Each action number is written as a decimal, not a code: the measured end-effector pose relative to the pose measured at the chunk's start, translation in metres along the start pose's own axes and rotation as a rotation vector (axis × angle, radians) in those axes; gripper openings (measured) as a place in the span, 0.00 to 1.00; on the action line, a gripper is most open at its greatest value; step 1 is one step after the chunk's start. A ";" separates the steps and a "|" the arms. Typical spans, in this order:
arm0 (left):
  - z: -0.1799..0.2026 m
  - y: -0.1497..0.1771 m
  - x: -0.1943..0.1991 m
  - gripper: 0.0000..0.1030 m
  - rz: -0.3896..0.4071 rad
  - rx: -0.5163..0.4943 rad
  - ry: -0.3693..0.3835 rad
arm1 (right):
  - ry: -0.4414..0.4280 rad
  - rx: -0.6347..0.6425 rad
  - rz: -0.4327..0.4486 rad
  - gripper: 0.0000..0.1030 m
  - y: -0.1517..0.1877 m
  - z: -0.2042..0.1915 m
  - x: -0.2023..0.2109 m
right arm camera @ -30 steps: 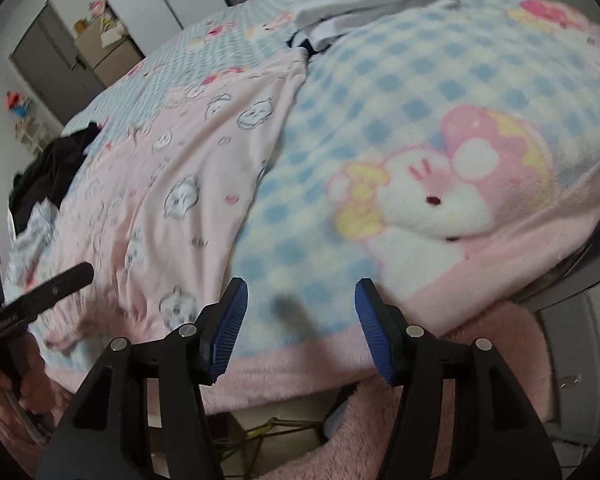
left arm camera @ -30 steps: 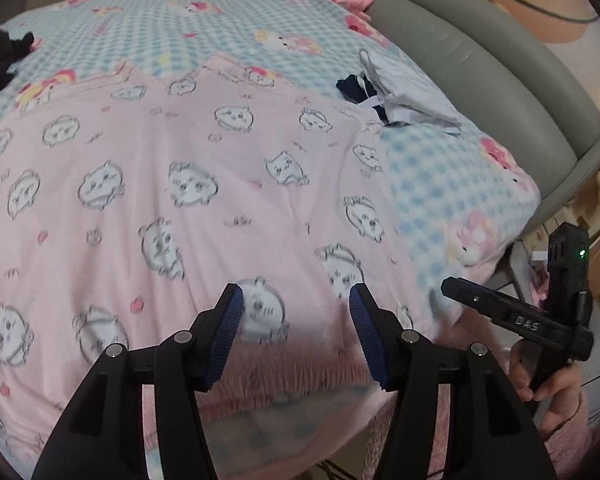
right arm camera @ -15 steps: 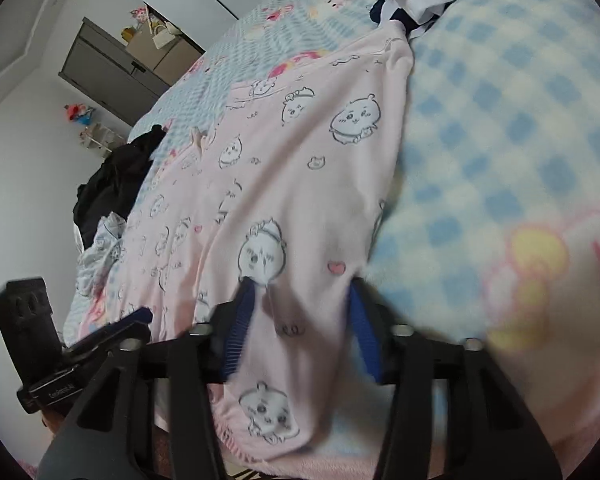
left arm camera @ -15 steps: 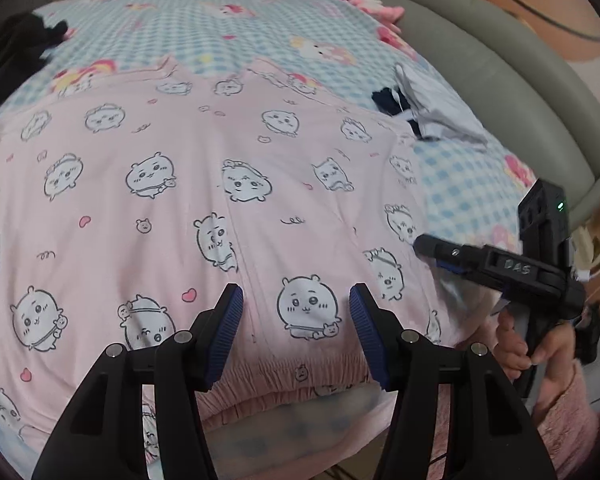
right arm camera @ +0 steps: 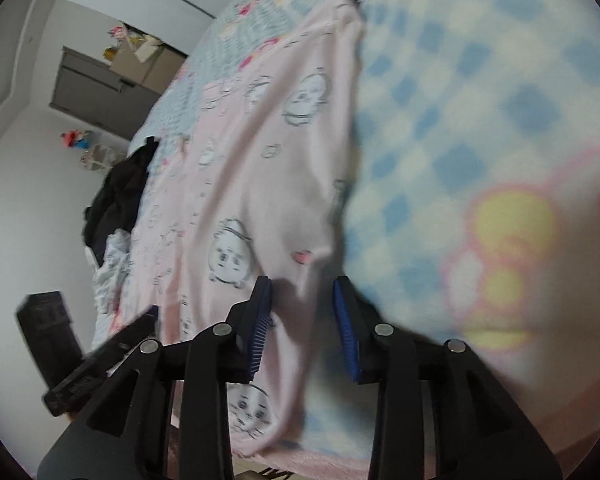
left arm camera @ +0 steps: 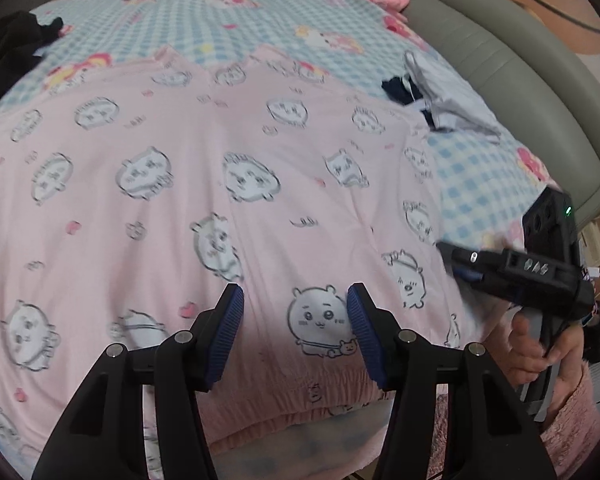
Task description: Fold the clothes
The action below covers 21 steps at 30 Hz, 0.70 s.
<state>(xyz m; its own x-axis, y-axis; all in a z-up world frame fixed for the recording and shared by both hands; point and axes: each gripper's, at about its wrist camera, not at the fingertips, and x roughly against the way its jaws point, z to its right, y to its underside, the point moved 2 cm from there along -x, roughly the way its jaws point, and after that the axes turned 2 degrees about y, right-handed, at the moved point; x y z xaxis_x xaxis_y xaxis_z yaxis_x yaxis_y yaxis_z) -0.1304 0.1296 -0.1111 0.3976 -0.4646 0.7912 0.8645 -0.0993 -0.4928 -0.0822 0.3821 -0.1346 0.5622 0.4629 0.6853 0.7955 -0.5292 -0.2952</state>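
Pink cartoon-print garment [left arm camera: 228, 184] lies spread flat on the checked blanket [left arm camera: 480, 176], elastic waistband edge at the near bed edge, closest to you. It looks like pyjama bottoms, long axis running away from you toward the far side of the bed.

Your left gripper [left arm camera: 296, 320] hovers over the waistband zone, jaws spread wide with a printed face between them. The pads aren't pressing cloth, nothing is held, and whether the tips touch the fabric is unclear.

Your right gripper [right arm camera: 302, 320] is at the garment's right side edge, where pink cloth meets blanket. Its jaws are closing and a raised ridge of pink fabric sits between the pads. The left pad looks to be against the cloth, but there is a gap on the right side, so it isn't a firm pinch yet. The frame is blurry.

In the left wrist view the right gripper [left arm camera: 512, 268] shows at the right side, held by your hand [left arm camera: 540, 344], low by the near right corner of the garment.

Key relation: the right hand is nearer a grab point, the side seam just ahead of its jaws. The left has the waistband right under it, slightly forward and below. My guess is you need both near corners pinched before any fold along the long axis.

Other clothes: dark pile [left arm camera: 12, 52] far left, grey-and-navy pile [left arm camera: 440, 96] far right, both well apart from the grippers.
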 end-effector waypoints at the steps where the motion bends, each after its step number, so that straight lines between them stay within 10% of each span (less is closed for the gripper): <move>1: 0.002 0.001 -0.001 0.53 -0.002 -0.006 -0.005 | -0.008 0.011 0.006 0.05 0.000 -0.003 0.001; 13: -0.001 0.000 -0.006 0.54 -0.027 -0.030 -0.032 | 0.334 0.160 0.134 0.01 0.011 -0.006 0.051; 16: 0.001 0.007 -0.004 0.54 -0.020 -0.041 -0.044 | 0.263 0.030 0.099 0.02 0.015 0.017 0.047; 21: 0.006 0.010 0.015 0.54 0.026 -0.056 -0.005 | 0.043 0.005 0.068 0.40 0.031 0.004 0.058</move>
<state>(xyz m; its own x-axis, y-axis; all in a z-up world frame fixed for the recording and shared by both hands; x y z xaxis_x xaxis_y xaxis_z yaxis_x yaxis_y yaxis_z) -0.1142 0.1269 -0.1024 0.4210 -0.4637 0.7796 0.8354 -0.1367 -0.5324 -0.0240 0.3949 -0.1069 0.6044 0.3950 0.6918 0.7573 -0.5545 -0.3450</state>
